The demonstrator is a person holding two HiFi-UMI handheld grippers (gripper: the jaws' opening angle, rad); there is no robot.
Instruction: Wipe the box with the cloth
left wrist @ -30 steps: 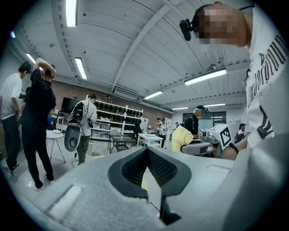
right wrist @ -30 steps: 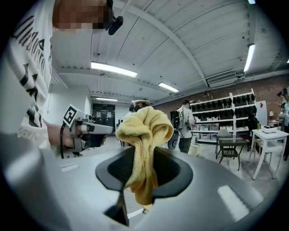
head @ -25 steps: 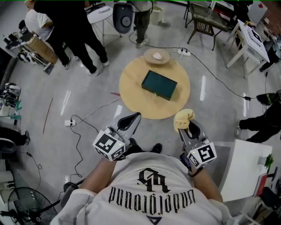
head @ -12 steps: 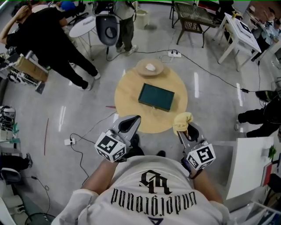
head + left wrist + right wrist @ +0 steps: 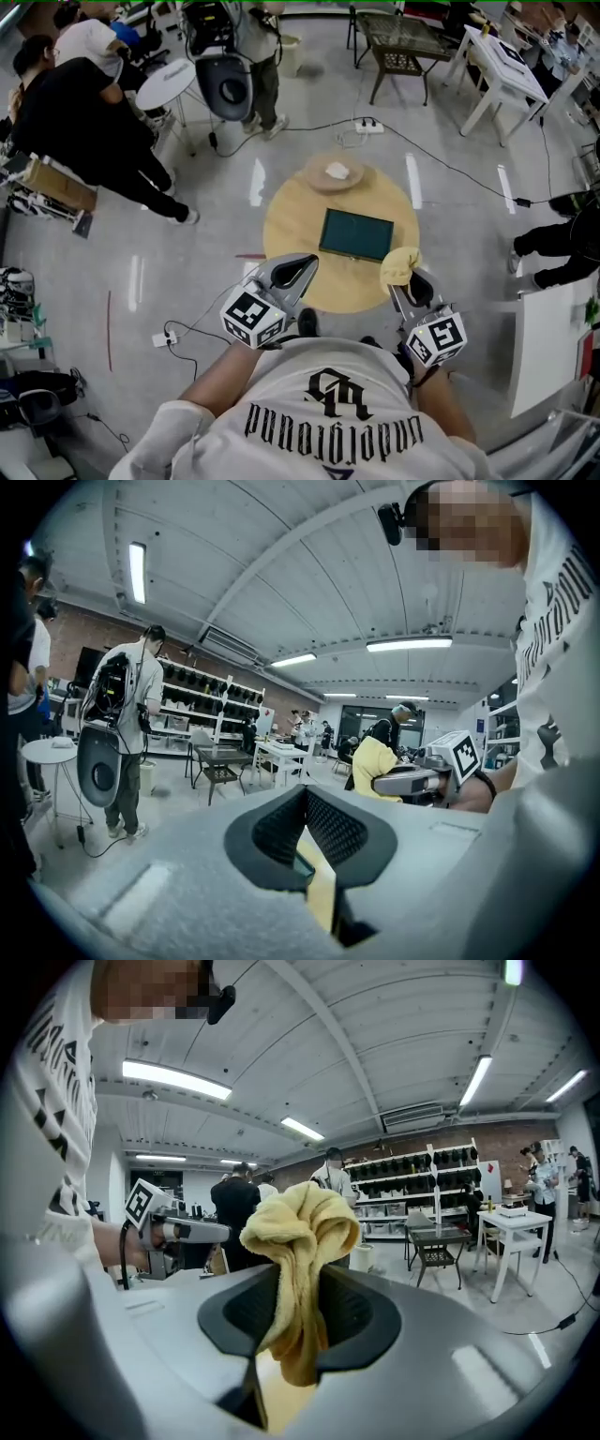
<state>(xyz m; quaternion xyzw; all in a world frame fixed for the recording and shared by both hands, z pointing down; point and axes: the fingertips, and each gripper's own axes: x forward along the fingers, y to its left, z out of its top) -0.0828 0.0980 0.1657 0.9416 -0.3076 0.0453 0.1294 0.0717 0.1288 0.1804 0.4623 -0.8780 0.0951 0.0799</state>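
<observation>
dark green rectangular box: we find it flat on the round wooden table, ahead of our left gripper, jaws pressed together, and right gripper, pinching the crumpled yellow cloth.

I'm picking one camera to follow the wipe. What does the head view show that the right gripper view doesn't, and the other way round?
Only the head view: the dark green box lying on the round wooden table, with neither gripper touching it.
Only the right gripper view: the right gripper with its jaws clamped on the yellow cloth, plus the ceiling lights and wall shelving.
Both: the yellow cloth bunched above the right gripper's jaws, and the left gripper.
</observation>
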